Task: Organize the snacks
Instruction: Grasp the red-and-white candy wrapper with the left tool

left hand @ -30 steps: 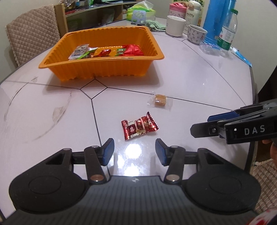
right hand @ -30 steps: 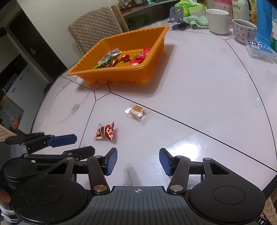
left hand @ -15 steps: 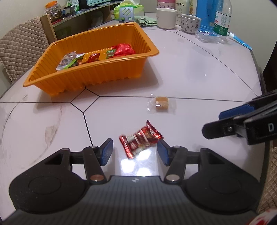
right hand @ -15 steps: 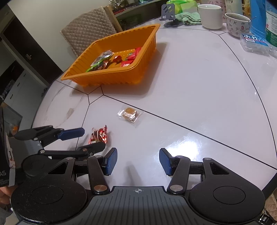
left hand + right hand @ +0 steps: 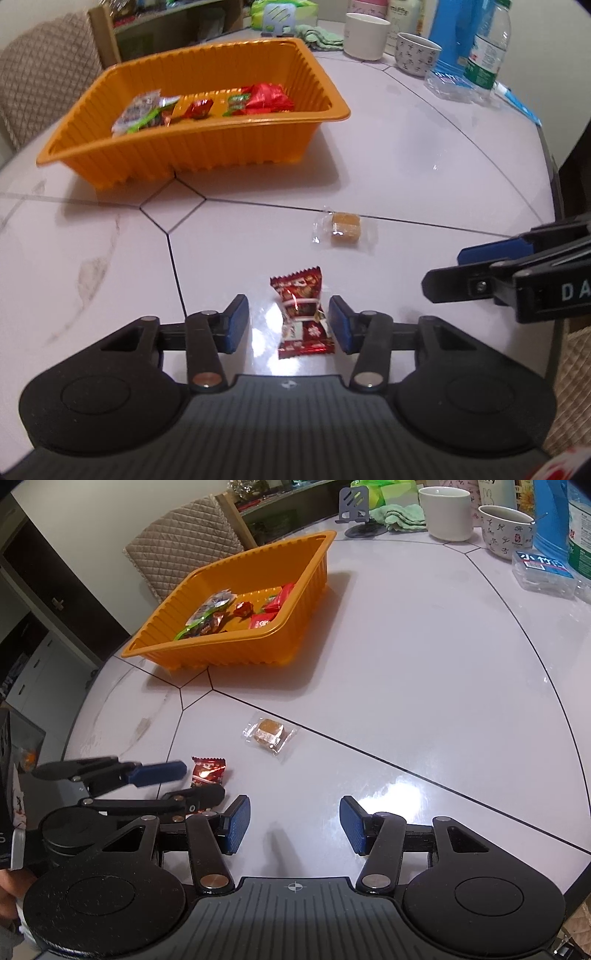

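A red-wrapped candy (image 5: 301, 314) lies on the white table between the jaws of my left gripper (image 5: 288, 325). The jaws are closing: the right pad (image 5: 338, 325) is at the wrapper's edge, while a gap remains at the left pad. In the right wrist view the same red candy (image 5: 207, 771) sits between the left gripper's fingers (image 5: 159, 770). My right gripper (image 5: 293, 825) hovers open over bare table with nothing in it. A brown candy in clear wrap (image 5: 345, 229) (image 5: 269, 733) lies a little farther off. The orange tray (image 5: 207, 147) (image 5: 236, 650) holds several wrapped snacks.
At the table's far side stand a white mug (image 5: 447, 513), a patterned cup (image 5: 506, 531), a water bottle (image 5: 487, 51), a clear box (image 5: 543, 572), a phone stand (image 5: 354, 513) and a green cloth. A quilted chair (image 5: 184, 546) is behind the tray. The table edge curves close on the right.
My left gripper moved forward over the red candy, which now lies lengthwise between narrower jaws instead of ahead of them. The right gripper stayed put.
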`<control>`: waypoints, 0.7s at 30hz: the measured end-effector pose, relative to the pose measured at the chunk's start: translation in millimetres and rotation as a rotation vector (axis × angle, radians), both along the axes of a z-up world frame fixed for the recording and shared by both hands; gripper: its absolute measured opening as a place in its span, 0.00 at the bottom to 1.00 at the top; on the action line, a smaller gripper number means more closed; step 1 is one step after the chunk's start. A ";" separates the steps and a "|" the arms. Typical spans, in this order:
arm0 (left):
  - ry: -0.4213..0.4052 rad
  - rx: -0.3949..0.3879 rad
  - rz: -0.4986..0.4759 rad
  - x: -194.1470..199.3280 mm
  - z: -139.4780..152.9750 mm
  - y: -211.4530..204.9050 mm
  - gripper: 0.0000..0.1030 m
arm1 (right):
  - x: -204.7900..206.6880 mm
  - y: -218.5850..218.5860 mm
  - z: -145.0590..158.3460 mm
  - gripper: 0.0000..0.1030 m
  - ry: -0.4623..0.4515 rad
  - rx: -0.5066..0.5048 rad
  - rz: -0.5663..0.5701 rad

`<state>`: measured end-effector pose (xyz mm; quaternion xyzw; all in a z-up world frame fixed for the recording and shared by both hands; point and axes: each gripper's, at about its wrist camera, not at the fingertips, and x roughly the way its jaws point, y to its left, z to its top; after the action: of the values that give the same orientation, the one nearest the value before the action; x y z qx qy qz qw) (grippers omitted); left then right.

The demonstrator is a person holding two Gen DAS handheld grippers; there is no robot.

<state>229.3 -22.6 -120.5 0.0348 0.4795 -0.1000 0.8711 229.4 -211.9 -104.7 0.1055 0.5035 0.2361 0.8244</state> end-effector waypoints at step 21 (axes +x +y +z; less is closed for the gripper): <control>0.007 -0.059 0.135 2.9 10.8 26.1 0.18 | 20.7 25.2 -5.9 0.52 -0.188 -0.076 0.188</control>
<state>232.1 3.5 -109.8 -0.0237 0.4808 -0.0549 0.8748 250.1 -186.7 -110.5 0.0042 0.4402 0.3019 0.8456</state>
